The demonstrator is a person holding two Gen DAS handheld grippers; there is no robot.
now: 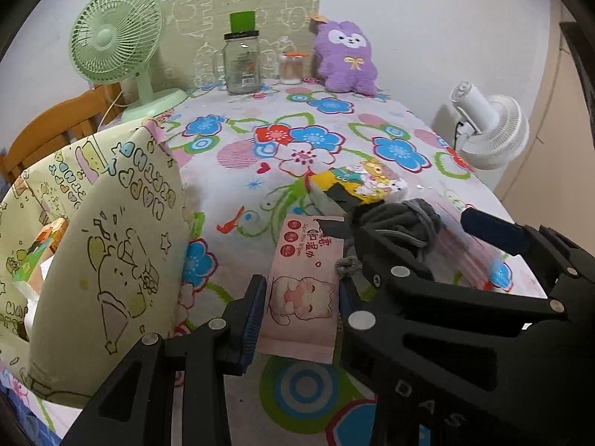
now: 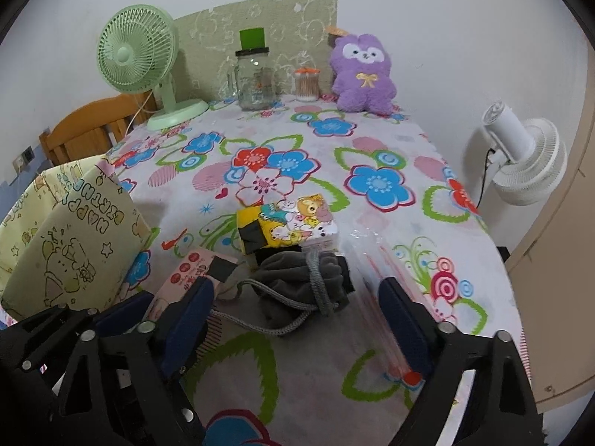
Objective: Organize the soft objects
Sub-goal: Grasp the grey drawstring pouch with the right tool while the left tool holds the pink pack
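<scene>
A pink wipes pack (image 1: 301,297) with a cat picture sits upright between my left gripper's (image 1: 300,290) blue pads, which press on both its sides. Just right of it lies a grey drawstring pouch (image 2: 297,286) on the flowered tablecloth (image 2: 282,353). My right gripper (image 2: 295,286) straddles the pouch with its jaws wide and neither pad touching it. In the left wrist view the right gripper (image 1: 412,219) reaches in from the right over the pouch (image 1: 405,219). Behind the pouch is a yellow cartoon tissue pack (image 2: 293,223), and a purple plush toy (image 2: 362,74) stands at the table's far edge.
A pale green cartoon gift bag (image 1: 111,241) stands open at the left. A clear plastic packet (image 2: 372,260) lies right of the pouch. At the back are a green fan (image 2: 137,52), a glass jar (image 2: 254,78) and a swab jar (image 2: 306,85). A white fan (image 2: 528,163) is off the right edge.
</scene>
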